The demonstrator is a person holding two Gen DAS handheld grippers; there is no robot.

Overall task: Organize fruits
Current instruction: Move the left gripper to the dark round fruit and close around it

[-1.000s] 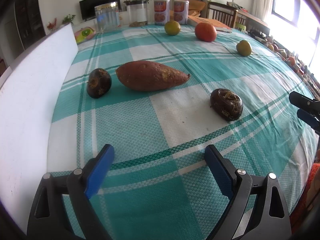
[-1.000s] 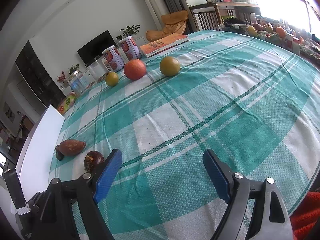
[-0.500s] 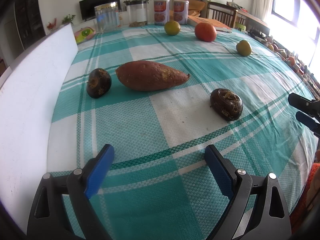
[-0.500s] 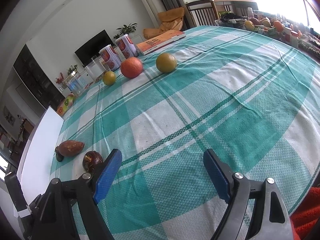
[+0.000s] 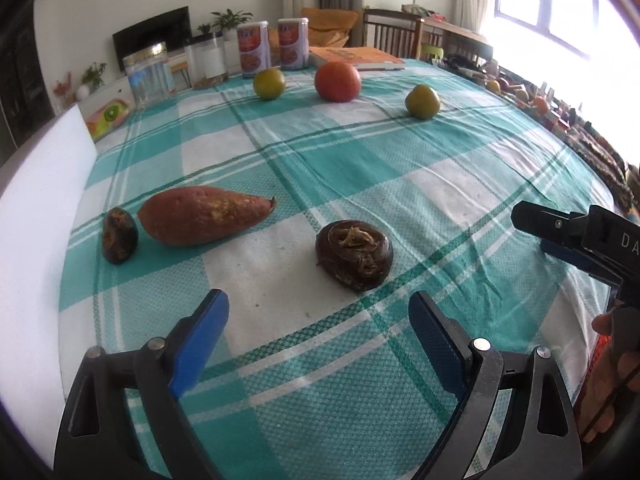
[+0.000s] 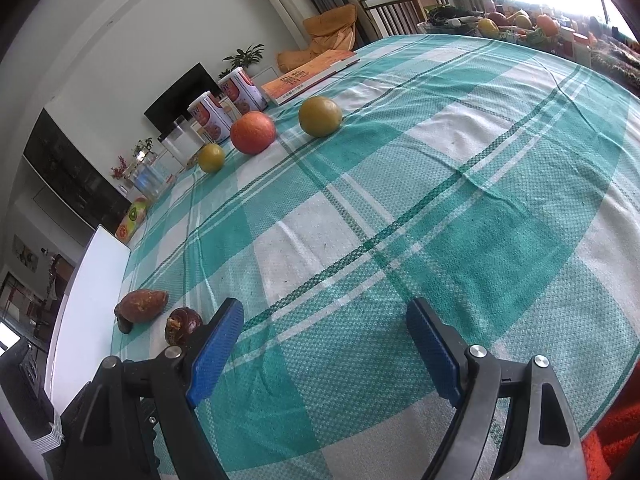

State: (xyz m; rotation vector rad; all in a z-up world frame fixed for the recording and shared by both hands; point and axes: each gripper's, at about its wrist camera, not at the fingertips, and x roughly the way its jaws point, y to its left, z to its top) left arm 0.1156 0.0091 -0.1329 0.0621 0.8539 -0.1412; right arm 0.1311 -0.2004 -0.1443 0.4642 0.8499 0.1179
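On the teal checked tablecloth (image 5: 360, 168) lie a sweet potato (image 5: 204, 220), a small dark tuber (image 5: 119, 235) to its left and a dark brown round tuber (image 5: 354, 255) to its right. Farther back sit a yellow-green fruit (image 5: 269, 84), a red-orange fruit (image 5: 337, 81) and another yellow-green fruit (image 5: 422, 101). My left gripper (image 5: 318, 328) is open over the cloth, just short of the round tuber, with nothing between its blue pads. My right gripper (image 6: 324, 336) is open too and empty; the fruits (image 6: 253, 133) lie far ahead of it.
A white board (image 5: 36, 216) stands along the table's left edge. Two printed cans (image 5: 272, 50), clear jars (image 5: 150, 76) and an orange book (image 5: 356, 58) line the far edge. The right gripper's black body (image 5: 588, 240) and a hand (image 5: 608, 384) are at the right.
My left gripper has moved forward and to the right, so the round tuber now lies close ahead of its jaws. The right gripper has barely shifted. Both stay open.
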